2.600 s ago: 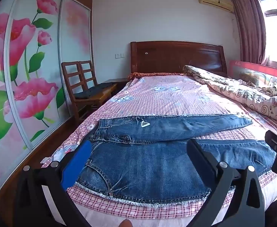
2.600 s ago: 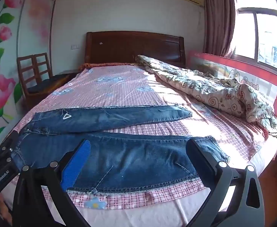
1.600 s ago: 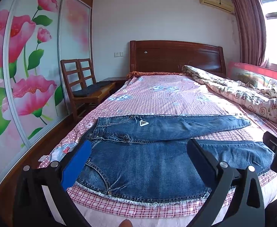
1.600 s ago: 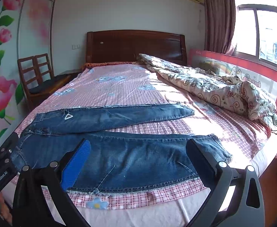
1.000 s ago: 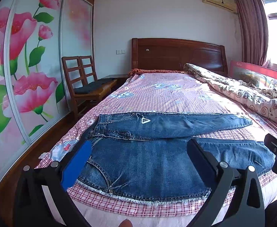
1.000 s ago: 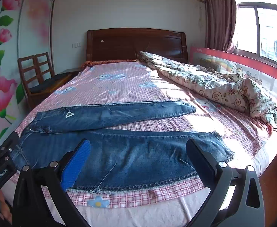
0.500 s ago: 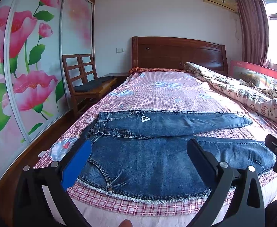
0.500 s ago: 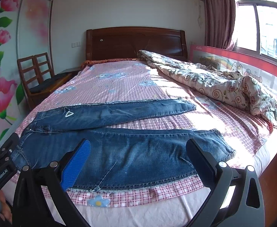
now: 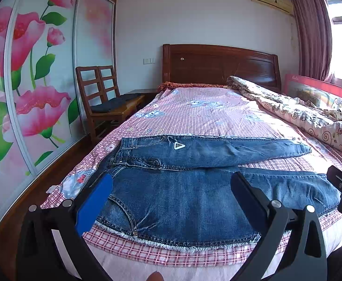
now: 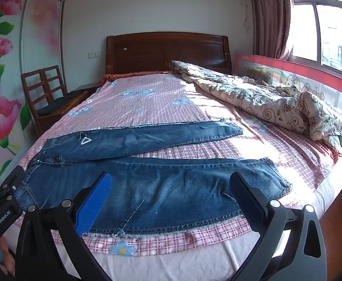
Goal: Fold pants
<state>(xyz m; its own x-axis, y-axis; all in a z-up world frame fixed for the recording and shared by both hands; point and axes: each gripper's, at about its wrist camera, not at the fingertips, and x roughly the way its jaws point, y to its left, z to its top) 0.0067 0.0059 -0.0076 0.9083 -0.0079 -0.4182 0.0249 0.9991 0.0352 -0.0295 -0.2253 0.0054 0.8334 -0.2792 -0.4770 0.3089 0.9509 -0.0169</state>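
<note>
Blue jeans (image 9: 194, 201) lie spread flat across the foot of the bed, waist to the left and both legs running right, slightly apart. They also show in the right wrist view (image 10: 159, 187). My left gripper (image 9: 171, 187) is open and empty, hovering above the near leg by the waist. My right gripper (image 10: 171, 187) is open and empty above the near leg, toward its cuff. Neither touches the jeans.
The bed (image 9: 206, 117) has a pink checked sheet and a wooden headboard (image 9: 217, 65). A crumpled floral quilt (image 10: 264, 98) lies along the right side by a red guard rail (image 10: 311, 79). A wooden chair (image 9: 105, 103) and flowered wardrobe doors (image 9: 30, 93) stand left.
Both grippers have drifted slightly, so the jeans sit a little higher and farther off in view. The jeans have not moved and both grippers stay open.
</note>
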